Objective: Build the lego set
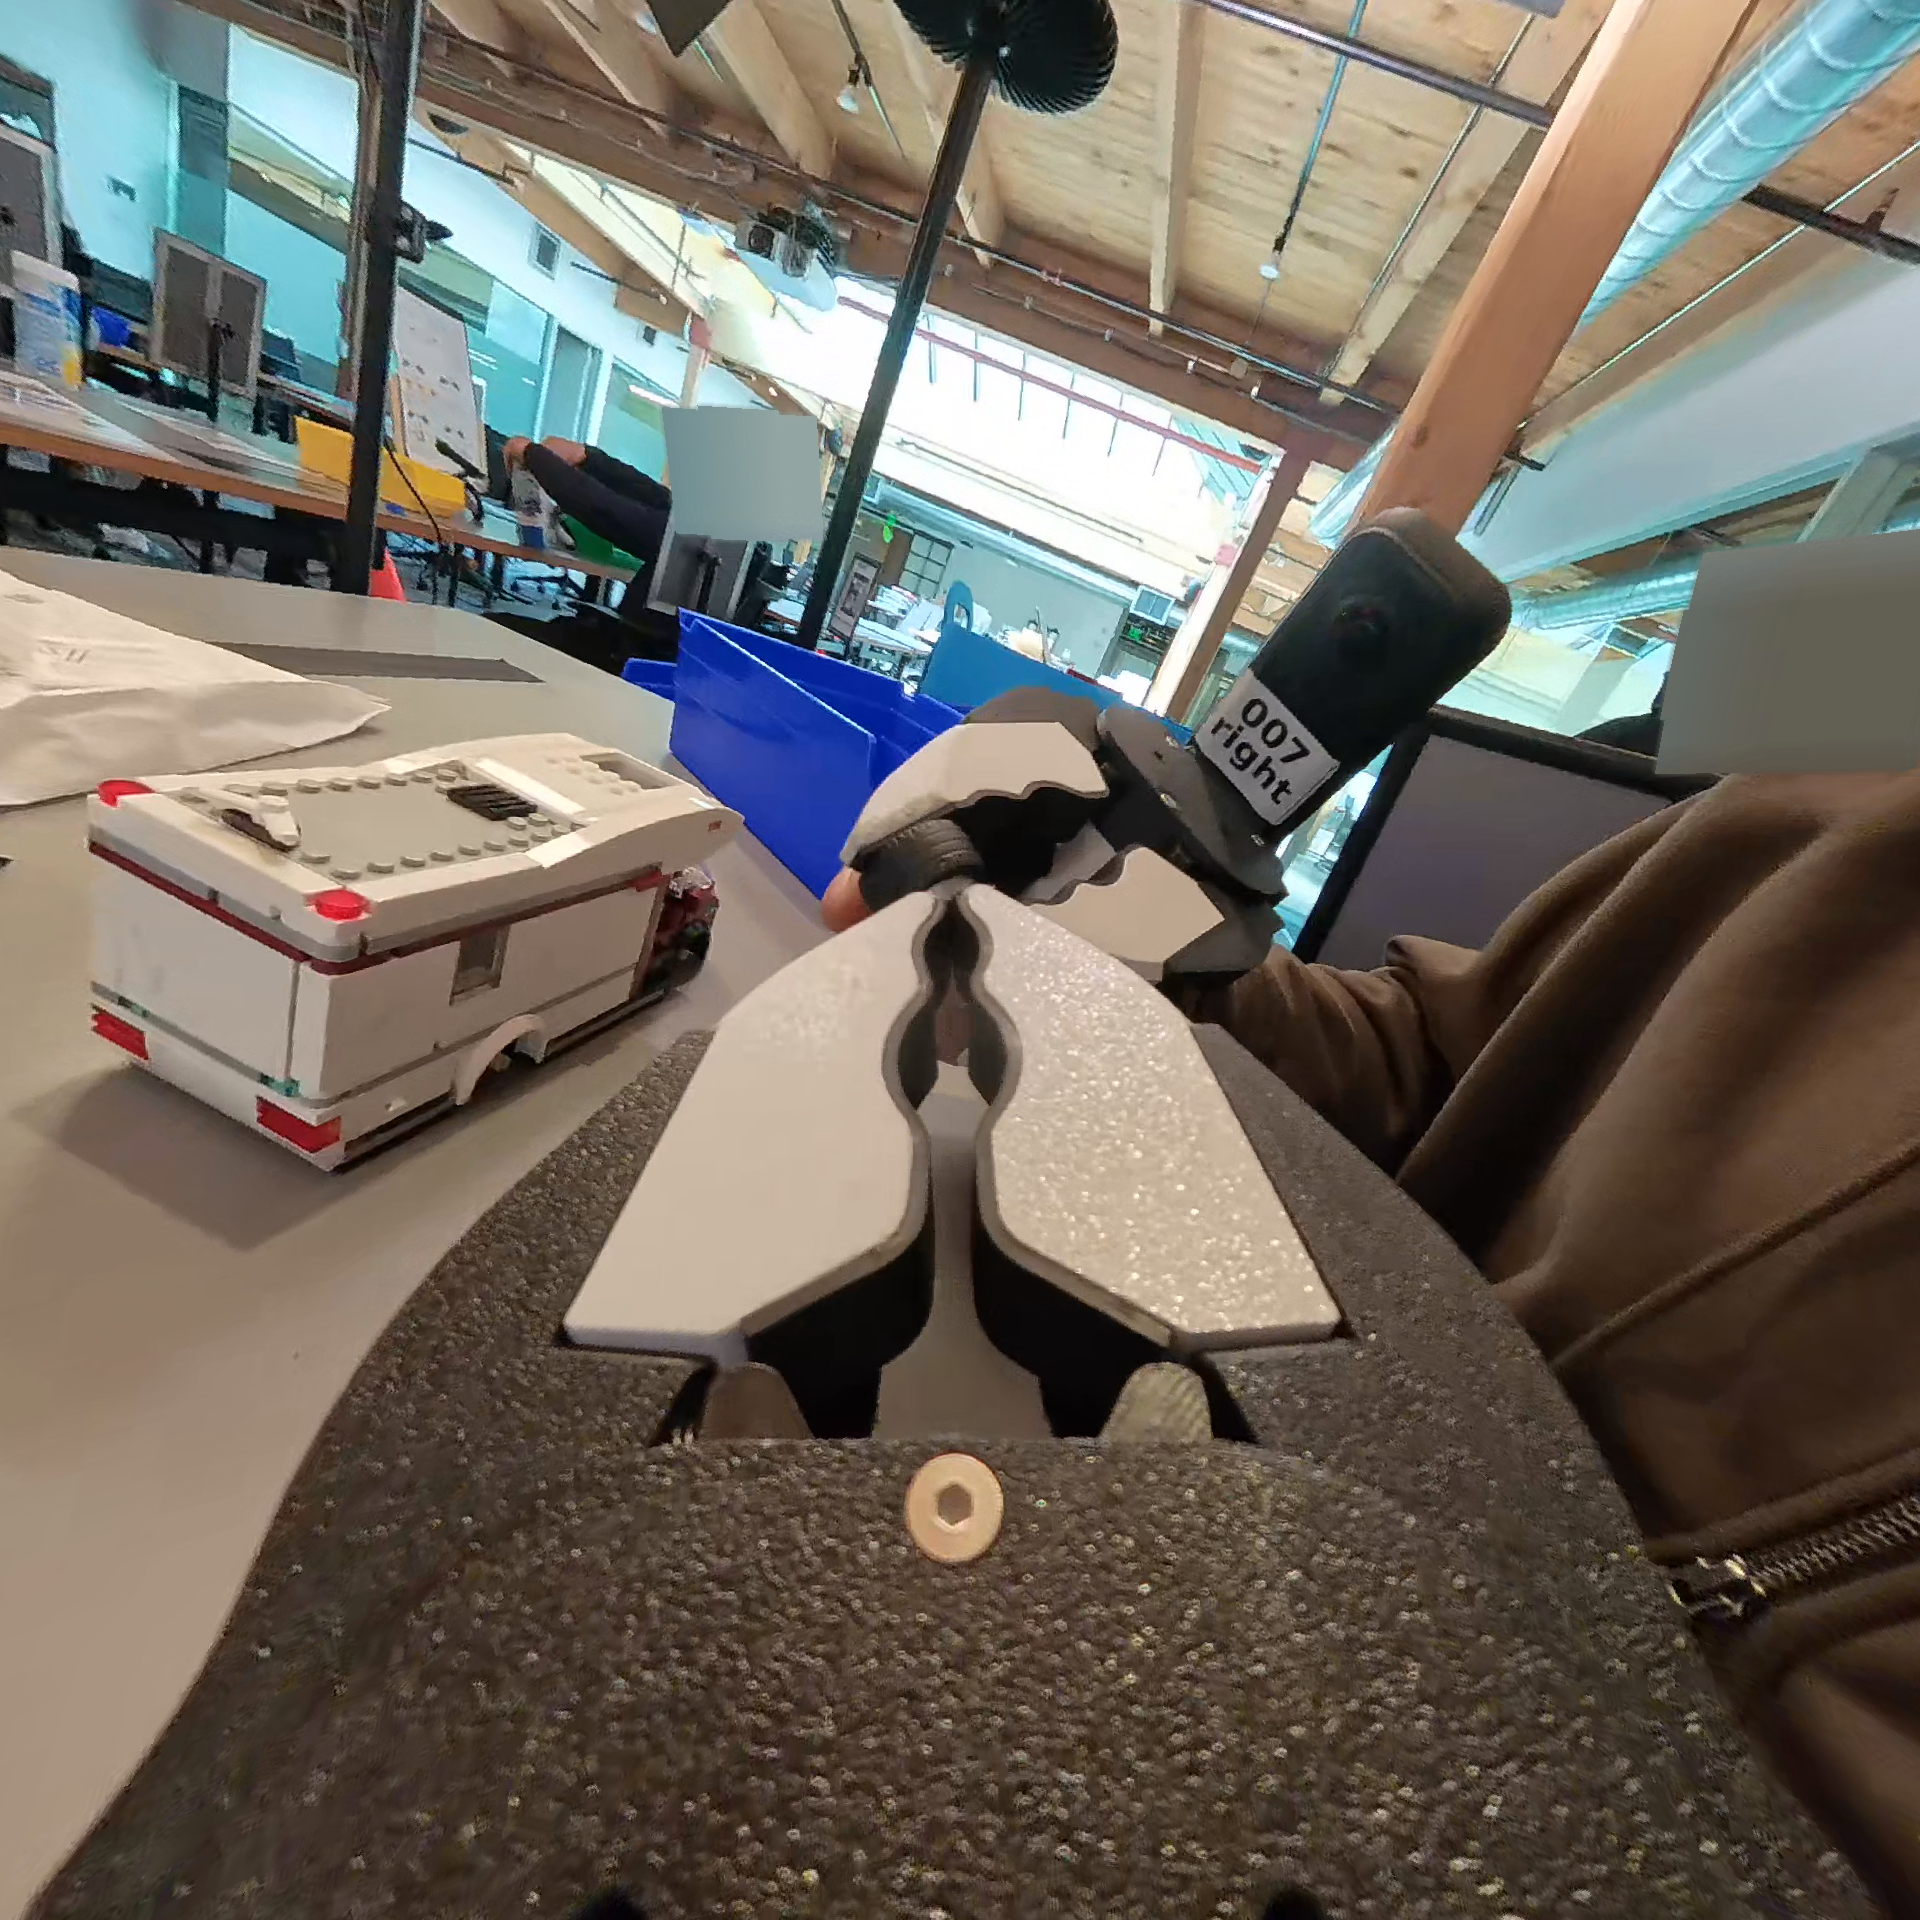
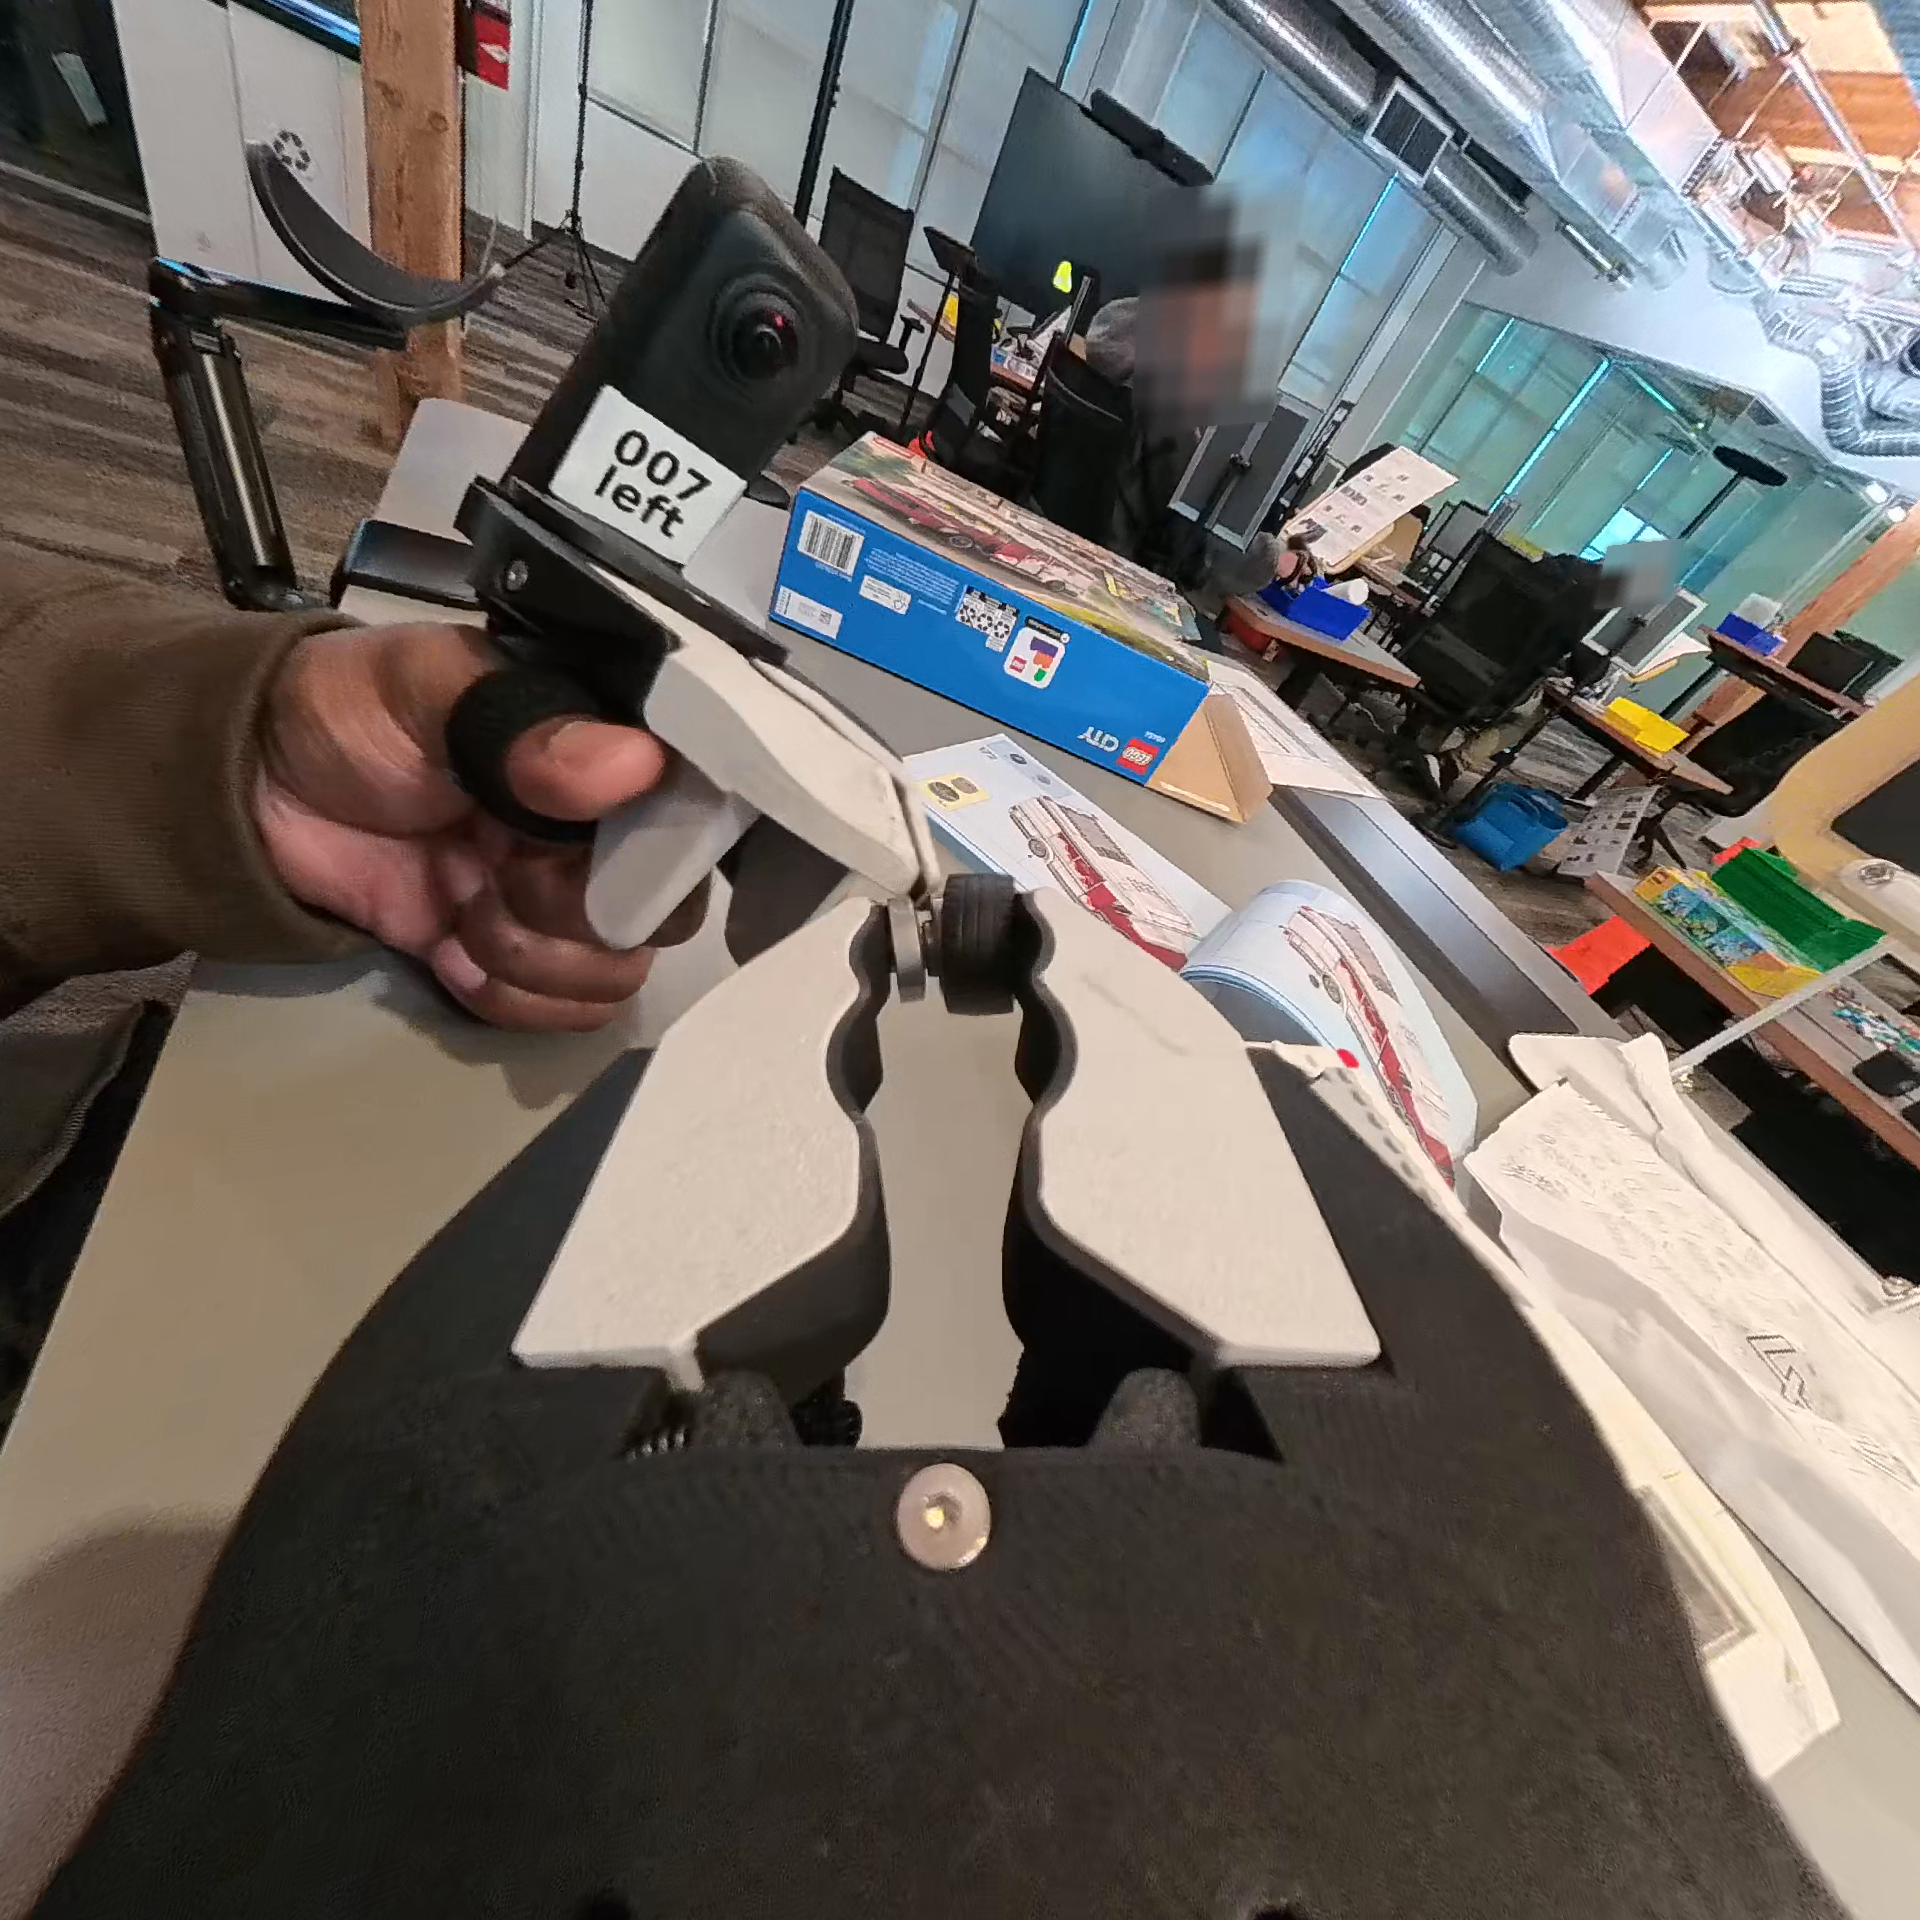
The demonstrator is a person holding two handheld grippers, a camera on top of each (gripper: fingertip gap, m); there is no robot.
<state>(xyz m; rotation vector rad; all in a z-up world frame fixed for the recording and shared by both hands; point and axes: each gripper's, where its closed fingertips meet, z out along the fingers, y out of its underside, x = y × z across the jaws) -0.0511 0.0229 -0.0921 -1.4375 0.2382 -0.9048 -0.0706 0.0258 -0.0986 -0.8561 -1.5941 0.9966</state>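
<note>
Right tool (image 2: 951, 951) pinches black wheel (image 2: 977, 940); left tool (image 2: 914, 883), closed, touches its hub.

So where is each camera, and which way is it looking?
Left wrist view: sits on the left gripper, looking along its shut fingers at the right gripper, the toy camper and blue bins; a brown sleeve shows.
Right wrist view: sits on the right gripper, which pinches a black wheel, facing the left gripper, a hand and a blue box.
Shared: both grippers, the wheel and the grey table.
</note>
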